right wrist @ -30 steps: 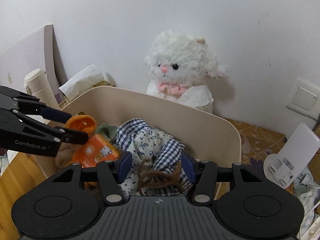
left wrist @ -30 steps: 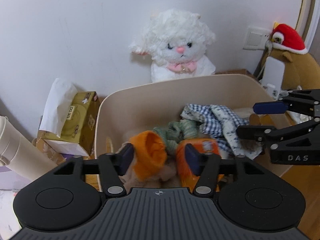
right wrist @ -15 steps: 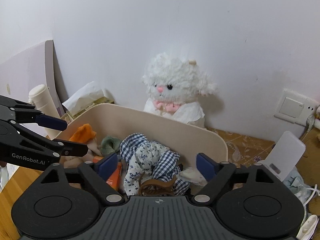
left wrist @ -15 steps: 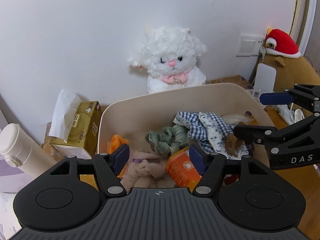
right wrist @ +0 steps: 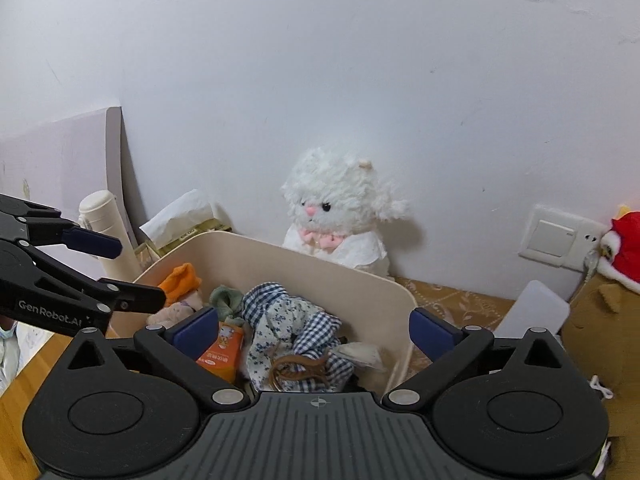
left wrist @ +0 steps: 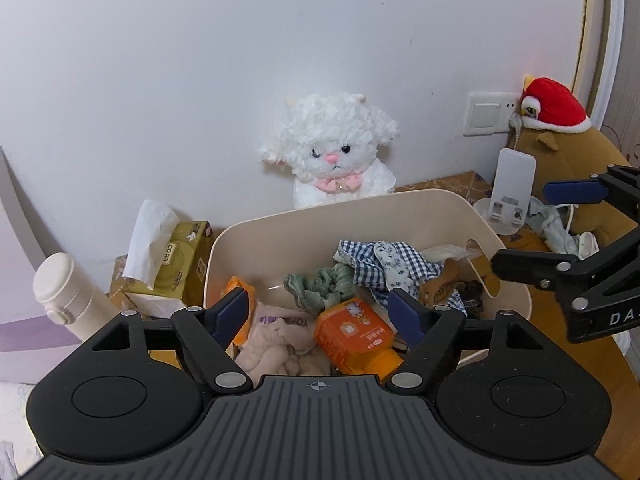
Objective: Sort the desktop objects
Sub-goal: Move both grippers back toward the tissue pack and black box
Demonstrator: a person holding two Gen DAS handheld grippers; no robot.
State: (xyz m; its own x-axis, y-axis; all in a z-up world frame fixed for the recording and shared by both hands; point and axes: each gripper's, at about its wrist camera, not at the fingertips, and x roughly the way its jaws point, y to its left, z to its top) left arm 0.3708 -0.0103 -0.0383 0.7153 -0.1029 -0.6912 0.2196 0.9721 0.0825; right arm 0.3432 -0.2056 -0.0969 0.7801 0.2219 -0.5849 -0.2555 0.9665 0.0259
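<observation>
- White flask (left wrist: 60, 292): stood at the far left, beside the tissue box (left wrist: 176, 268), "DO" printed on it.
- Beige bin (left wrist: 256, 240): set on the counter (right wrist: 24, 364) before the wall; checked cloth (left wrist: 384, 264), green scrunchie (left wrist: 320, 288), pink cloth (left wrist: 276, 340) and orange pack (left wrist: 356, 332) lie inside.
- Left gripper (left wrist: 320, 312): jaws just opened, nothing pinched, held over the bin's near rim.
- Right gripper (right wrist: 316, 328): jaws just opened fully, empty, marked "DA".
- Phone stand (left wrist: 512, 188): right of the bin, near the brown plush (left wrist: 568, 160).
</observation>
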